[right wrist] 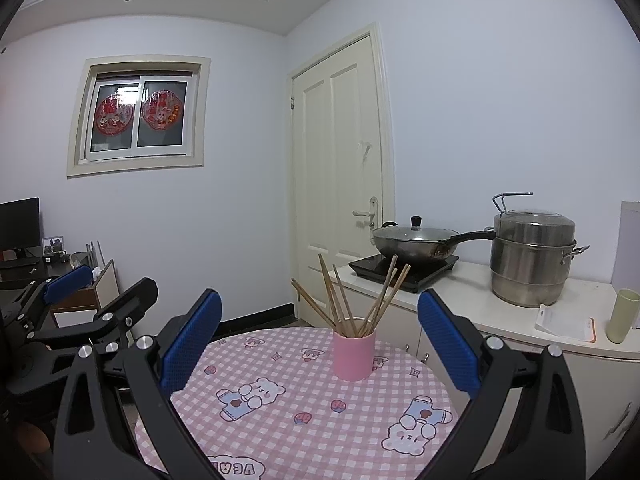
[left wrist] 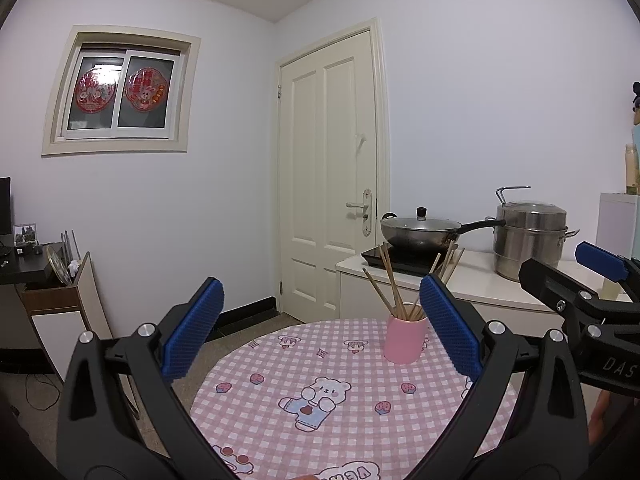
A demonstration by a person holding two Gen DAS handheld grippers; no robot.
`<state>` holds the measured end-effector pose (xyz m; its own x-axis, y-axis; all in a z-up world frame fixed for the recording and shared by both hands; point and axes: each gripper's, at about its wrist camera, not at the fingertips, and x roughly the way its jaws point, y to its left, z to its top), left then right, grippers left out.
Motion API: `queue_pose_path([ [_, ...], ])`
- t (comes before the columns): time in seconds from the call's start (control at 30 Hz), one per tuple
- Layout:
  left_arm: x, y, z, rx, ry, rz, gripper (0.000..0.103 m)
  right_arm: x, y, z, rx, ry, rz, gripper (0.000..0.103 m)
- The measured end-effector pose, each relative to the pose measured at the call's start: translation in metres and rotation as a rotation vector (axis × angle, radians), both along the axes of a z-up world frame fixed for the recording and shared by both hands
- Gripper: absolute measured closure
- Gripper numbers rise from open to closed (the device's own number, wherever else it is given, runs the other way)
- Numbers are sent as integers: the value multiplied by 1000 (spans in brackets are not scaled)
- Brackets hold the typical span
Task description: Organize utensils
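Observation:
A pink cup stands upright on the far part of a round table with a pink checked cloth. Several wooden chopsticks stand fanned out in the cup. My left gripper is open above the near side of the table, with nothing between its blue pads. My right gripper is open too, held short of the cup and holding nothing. In the left wrist view the right gripper shows at the right edge; in the right wrist view the left gripper shows at the left.
Behind the table runs a white counter with a lidded wok on a black hob, a steel steamer pot, a pale green cup and a paper. A cream door is behind. A dark desk stands at the left.

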<state>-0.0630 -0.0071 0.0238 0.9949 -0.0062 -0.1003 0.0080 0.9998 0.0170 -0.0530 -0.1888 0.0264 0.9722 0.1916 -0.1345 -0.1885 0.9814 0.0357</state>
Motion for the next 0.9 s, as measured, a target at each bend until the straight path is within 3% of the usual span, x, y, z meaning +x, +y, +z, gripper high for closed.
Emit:
queue_pose_path([
  [0.9,6,2,-6,2,2,5,6,1,2,-2,-1,15,-3,8],
])
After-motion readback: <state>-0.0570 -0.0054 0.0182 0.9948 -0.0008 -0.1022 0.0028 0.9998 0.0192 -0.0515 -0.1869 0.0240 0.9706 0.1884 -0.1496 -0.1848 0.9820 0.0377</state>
